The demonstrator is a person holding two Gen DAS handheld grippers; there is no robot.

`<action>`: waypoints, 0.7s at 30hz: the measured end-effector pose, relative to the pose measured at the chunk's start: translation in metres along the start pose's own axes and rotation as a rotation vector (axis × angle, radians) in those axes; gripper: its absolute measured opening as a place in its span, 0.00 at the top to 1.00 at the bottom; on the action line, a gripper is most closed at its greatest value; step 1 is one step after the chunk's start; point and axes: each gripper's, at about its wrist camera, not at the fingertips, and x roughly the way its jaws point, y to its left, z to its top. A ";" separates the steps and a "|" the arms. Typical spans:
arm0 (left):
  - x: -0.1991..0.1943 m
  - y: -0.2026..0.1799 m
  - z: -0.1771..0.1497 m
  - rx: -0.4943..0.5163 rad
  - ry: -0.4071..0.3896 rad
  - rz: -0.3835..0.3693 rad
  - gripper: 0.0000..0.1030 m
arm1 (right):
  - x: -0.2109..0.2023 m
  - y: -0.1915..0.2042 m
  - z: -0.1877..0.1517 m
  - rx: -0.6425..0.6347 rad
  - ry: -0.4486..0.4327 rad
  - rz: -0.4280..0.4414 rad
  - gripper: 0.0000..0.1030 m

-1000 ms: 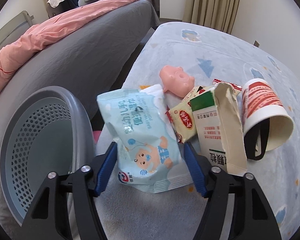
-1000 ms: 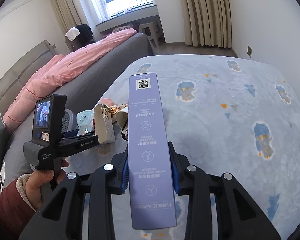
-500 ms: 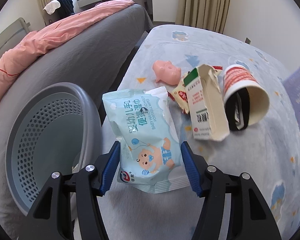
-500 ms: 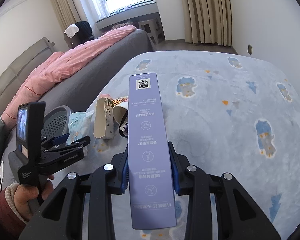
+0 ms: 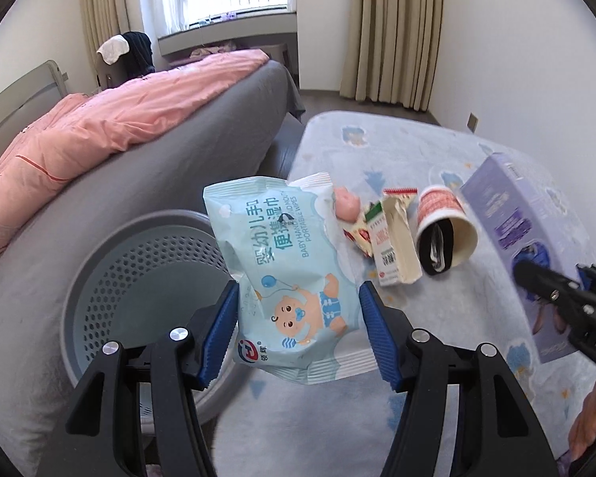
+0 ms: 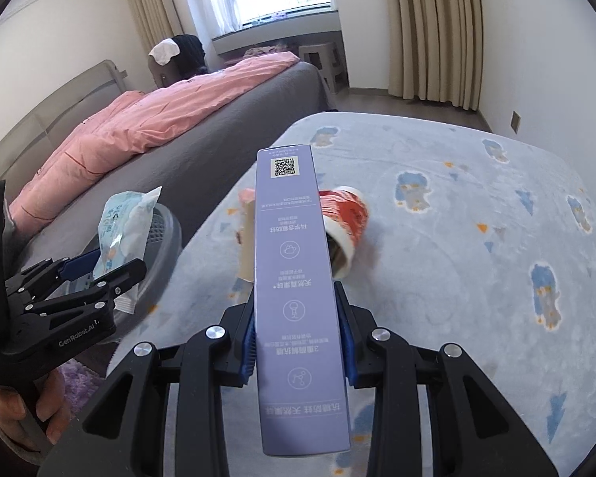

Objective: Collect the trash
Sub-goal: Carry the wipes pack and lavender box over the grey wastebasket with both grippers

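Bedroom rug [image 5: 437, 159] patterned in pale blue, with the grey perforated bin [image 5: 139, 278] beside the bed as landmark: my left gripper [image 5: 298, 326] clamps the wipes pack [image 5: 286, 270] just right of the bin's rim, my right gripper [image 6: 298, 342] clamps the purple box [image 6: 298, 278] farther right. To drop cleanly, I judge the pack should hang over the bin's mouth before release. Both claws point forward and slightly down; beyond lie the milk carton [image 5: 397, 246] and paper cup [image 5: 445, 230].

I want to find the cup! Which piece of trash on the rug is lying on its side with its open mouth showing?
The red-and-white paper cup, tipped over beside the torn milk carton, something black inside it.
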 end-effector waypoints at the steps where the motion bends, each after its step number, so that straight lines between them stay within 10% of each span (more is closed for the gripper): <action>1: -0.004 0.005 0.001 -0.007 -0.008 0.001 0.43 | 0.000 0.009 0.003 -0.015 -0.002 0.005 0.68; 21: -0.007 0.140 -0.014 -0.152 0.009 0.138 0.43 | 0.067 0.168 0.033 -0.223 0.059 0.175 0.68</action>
